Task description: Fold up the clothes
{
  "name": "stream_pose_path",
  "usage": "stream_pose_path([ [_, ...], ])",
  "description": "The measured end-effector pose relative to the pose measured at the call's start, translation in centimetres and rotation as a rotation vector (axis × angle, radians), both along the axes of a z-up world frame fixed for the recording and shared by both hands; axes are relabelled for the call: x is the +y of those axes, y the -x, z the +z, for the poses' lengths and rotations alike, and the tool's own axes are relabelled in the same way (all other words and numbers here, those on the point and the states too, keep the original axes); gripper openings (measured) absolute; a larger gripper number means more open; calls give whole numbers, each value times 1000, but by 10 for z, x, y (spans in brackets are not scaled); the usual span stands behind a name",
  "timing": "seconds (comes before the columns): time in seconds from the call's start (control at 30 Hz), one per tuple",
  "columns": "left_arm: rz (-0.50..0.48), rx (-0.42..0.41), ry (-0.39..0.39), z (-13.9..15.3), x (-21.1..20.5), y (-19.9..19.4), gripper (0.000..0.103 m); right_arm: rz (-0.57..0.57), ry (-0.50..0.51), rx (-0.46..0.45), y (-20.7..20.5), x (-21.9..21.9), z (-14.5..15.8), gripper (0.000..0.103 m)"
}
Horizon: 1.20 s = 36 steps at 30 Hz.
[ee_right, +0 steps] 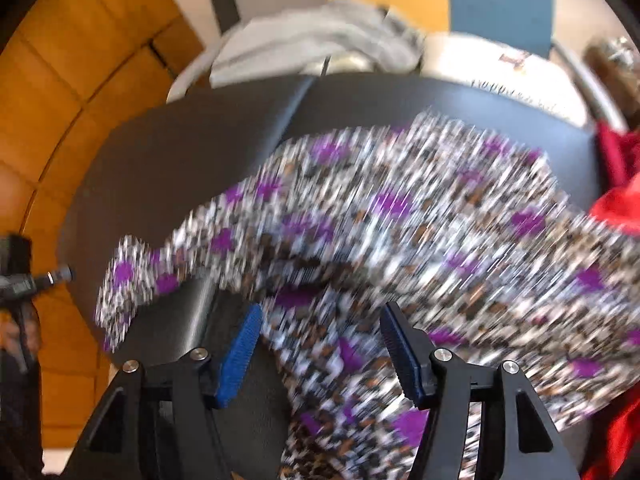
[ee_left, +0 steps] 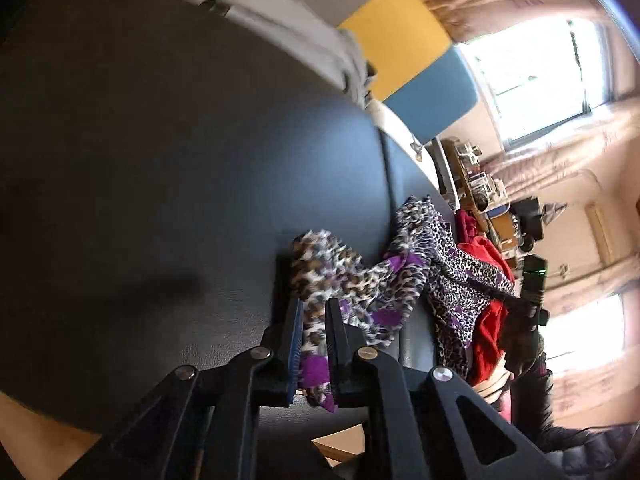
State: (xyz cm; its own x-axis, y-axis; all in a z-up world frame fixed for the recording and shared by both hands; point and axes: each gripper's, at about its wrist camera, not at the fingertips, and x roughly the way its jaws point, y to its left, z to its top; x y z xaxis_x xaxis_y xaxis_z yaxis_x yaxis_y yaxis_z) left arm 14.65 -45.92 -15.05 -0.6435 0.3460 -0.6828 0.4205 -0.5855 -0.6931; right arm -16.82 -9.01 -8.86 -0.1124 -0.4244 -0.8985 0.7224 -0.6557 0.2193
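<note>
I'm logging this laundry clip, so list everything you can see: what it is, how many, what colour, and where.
Scarf: one, leopard print with purple patches, draped across the table, one end clamped in the left gripper.
Red garment: one, red, at the table's far edge beyond the scarf.
Grey clothes: a pile, count unclear, pale grey, behind the table.
Table: one, black, under everything.
Panels: one yellow, one blue, behind the table.
Window: one, bright, on the far wall.
Curtains: beige, around the window.
Left gripper: black, blue pads, shut on the scarf.
Right gripper: black, blue pads, open, over the scarf.
</note>
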Motion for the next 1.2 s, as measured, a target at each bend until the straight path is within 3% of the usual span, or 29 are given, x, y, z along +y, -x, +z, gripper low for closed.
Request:
stream_pose_path([
  [0.07, 32, 0, -27, -13, 1, 3, 13, -33, -11, 44, 13, -8, 13, 63],
  [0.23, 46, 50, -96, -24, 9, 32, 24, -103, -57, 51, 55, -36, -3, 63],
  [0.43, -89, -125, 57, -41, 37, 85, 25, -148, -155, 74, 97, -70, -30, 63],
  [0.47, -97, -145, 100, -41, 42, 90, 19, -156, -188, 87, 103, -75, -39, 63],
  [0.5, -82, -149, 134, -42, 43, 89, 6, -164, -214, 98, 108, -77, -45, 63],
  [0.57, -47, -151, 160, -42, 42, 90, 2, -184, -260, 98, 118, -81, -62, 58],
  [0.6, -25, -149, 166, -42, 41, 89, 2, -192, -278, 93, 122, -83, -71, 47],
  [0.63, 9, -146, 181, -40, 40, 87, 2, -182, -269, 110, 118, -86, -71, 44],
  [0.67, 54, -143, 202, -37, 35, 82, 2, -172, -260, 127, 115, -89, -70, 17],
  [0.7, 105, -131, 211, -32, 27, 74, 1, -162, -252, 144, 111, -92, -70, 4],
  [0.8, 253, -84, 212, -19, -6, 48, 1, -149, -201, 175, 108, -117, -60, 3],
  [1.1, 478, -122, 328, 10, -97, 37, 1, -129, -33, 236, 113, -213, -17, 3],
  [1.2, 541, -141, 369, 18, -127, 36, 1, -111, -30, 254, 111, -216, -11, 4],
])
